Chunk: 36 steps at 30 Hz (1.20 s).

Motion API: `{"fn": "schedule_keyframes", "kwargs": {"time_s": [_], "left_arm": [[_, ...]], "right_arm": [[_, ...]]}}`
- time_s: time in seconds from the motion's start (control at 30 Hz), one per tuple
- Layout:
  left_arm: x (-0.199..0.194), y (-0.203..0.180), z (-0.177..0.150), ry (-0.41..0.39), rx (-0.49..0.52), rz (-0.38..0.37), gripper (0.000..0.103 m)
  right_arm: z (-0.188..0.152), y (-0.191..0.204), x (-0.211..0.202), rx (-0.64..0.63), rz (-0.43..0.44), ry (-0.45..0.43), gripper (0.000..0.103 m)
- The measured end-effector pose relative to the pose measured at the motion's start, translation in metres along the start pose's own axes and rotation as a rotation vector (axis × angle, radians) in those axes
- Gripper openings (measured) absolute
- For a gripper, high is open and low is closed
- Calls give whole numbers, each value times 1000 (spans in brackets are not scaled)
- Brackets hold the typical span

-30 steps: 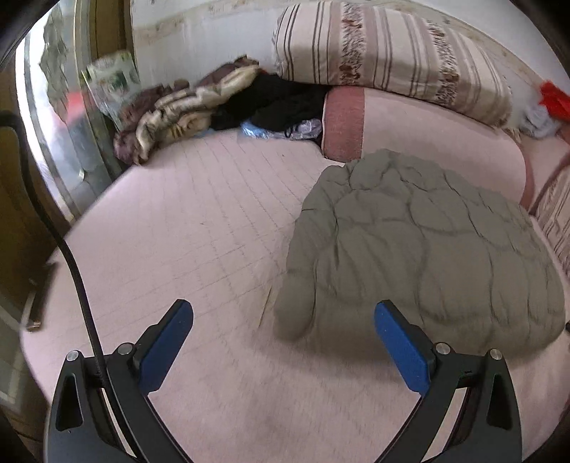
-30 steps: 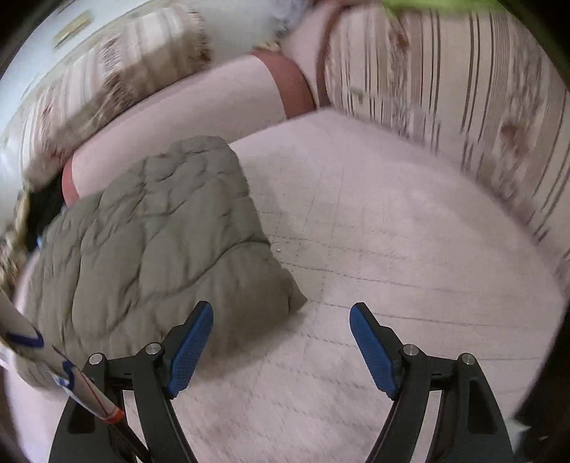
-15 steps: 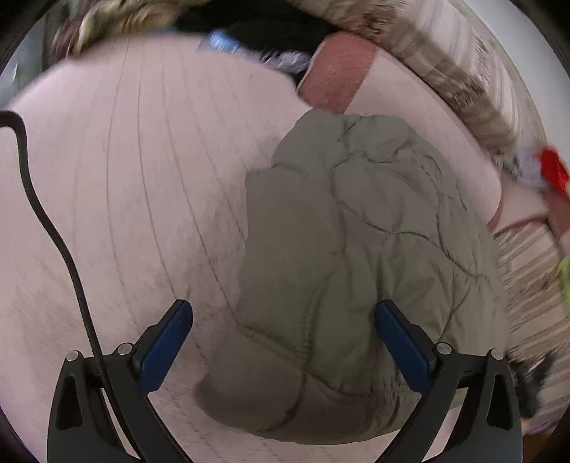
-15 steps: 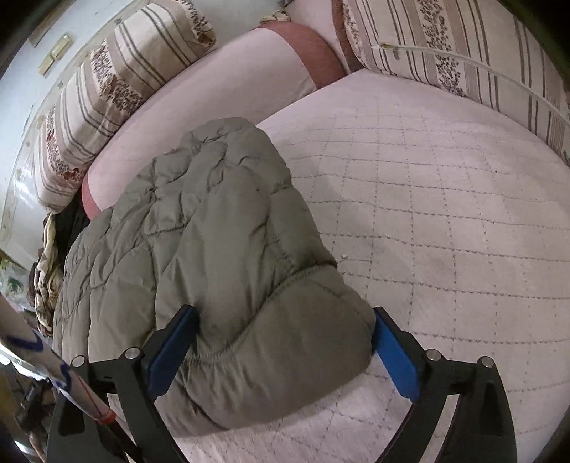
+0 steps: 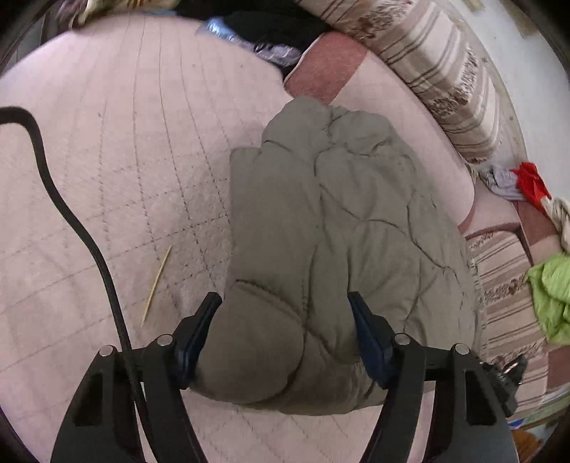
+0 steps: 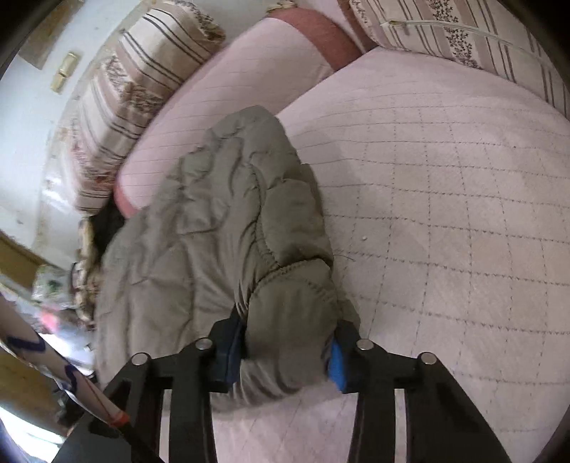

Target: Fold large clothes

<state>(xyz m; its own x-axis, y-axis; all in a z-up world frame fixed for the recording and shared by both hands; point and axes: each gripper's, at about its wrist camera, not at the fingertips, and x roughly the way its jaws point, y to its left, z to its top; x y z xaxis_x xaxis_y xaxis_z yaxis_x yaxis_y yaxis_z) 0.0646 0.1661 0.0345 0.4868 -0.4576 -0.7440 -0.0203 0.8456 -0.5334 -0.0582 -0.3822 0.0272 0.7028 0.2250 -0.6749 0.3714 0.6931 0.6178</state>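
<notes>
A puffy olive-green quilted jacket [image 5: 356, 220] lies folded on the pink quilted bed [image 5: 107, 178]. My left gripper [image 5: 285, 306] straddles its near left corner; the jaws are closing and both blue pads [image 5: 194, 334] press into the padding. In the right wrist view the same jacket [image 6: 213, 220] stretches away to the left. My right gripper [image 6: 288, 331] has its jaws closing around the near right corner, and the fabric bulges between the pads [image 6: 336, 359].
A thin wooden stick [image 5: 156, 285] lies on the bed left of the jacket. A black cable [image 5: 71, 220] crosses the left wrist view. Striped cushions [image 5: 438, 82] and a pink bolster [image 6: 231, 89] line the far edge. Heaped clothes [image 5: 270, 25] lie at the back, and a green cloth [image 5: 552, 295] at the right.
Both grippers have dropped onto the jacket's near edge and narrowed from wide open to pinching its two corners. The left view has swung right and tilted down onto the jacket.
</notes>
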Motion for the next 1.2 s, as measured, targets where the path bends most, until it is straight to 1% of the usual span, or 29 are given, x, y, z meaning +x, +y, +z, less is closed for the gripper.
{"fn": "schedule_keyframes", "kwargs": {"time_s": [0.03, 0.1, 0.13, 0.17, 0.2, 0.23, 0.27, 0.3, 0.33, 0.4, 0.5, 0.57, 0.63, 0.7, 0.77, 0.83, 0.9, 0.97, 1.13, 1.2], "left_arm": [[-3, -3, -3, -7, 23, 16, 71], [-6, -4, -4, -29, 57, 55, 71], [-11, -8, -5, -54, 84, 89, 71], [-15, -10, -4, -76, 100, 114, 71], [-23, -14, -5, -115, 123, 150, 71], [-29, -16, -5, -139, 139, 171, 71], [-38, -22, -7, -179, 165, 207, 71], [-45, -26, -8, -212, 186, 238, 71], [-54, -30, -10, -250, 211, 272, 71], [-71, -40, -17, -337, 266, 350, 72], [-85, -51, -25, -426, 297, 439, 76], [-91, -57, -29, -457, 294, 472, 77], [-98, -65, -33, -475, 283, 503, 83], [-106, -74, -42, -493, 273, 550, 85], [-114, -84, -52, -522, 280, 579, 86], [-124, -95, -64, -561, 290, 618, 92], [-133, -104, -74, -583, 296, 617, 94], [-139, -113, -83, -591, 301, 603, 97], [-146, -142, -104, -569, 338, 543, 98], [-149, -158, -114, -590, 365, 539, 98]], "right_arm": [[-1, 1, -2, -13, 0, -1, 41], [-5, 3, -4, -57, -38, -3, 50], [-7, 4, -4, -83, -89, -20, 58], [-6, 5, -6, -91, -111, -36, 63], [-4, 6, -10, -91, -125, -56, 64], [-4, 7, -15, -89, -138, -79, 65], [-4, 8, -24, -85, -157, -124, 68], [-3, 8, -29, -82, -169, -152, 69], [-4, 9, -37, -74, -200, -198, 71], [-7, 11, -46, -73, -243, -249, 71], [-11, 23, -52, -131, -320, -294, 71], [-16, 34, -57, -203, -382, -340, 71], [-21, 44, -61, -272, -439, -379, 71], [-28, 52, -64, -328, -491, -407, 71], [-34, 58, -68, -356, -503, -418, 71], [-39, 65, -71, -372, -487, -421, 71], [-45, 72, -75, -396, -474, -436, 71], [-54, 81, -80, -436, -468, -457, 71], [-67, 98, -82, -515, -450, -484, 74], [-68, 99, -80, -524, -446, -482, 74]]}}
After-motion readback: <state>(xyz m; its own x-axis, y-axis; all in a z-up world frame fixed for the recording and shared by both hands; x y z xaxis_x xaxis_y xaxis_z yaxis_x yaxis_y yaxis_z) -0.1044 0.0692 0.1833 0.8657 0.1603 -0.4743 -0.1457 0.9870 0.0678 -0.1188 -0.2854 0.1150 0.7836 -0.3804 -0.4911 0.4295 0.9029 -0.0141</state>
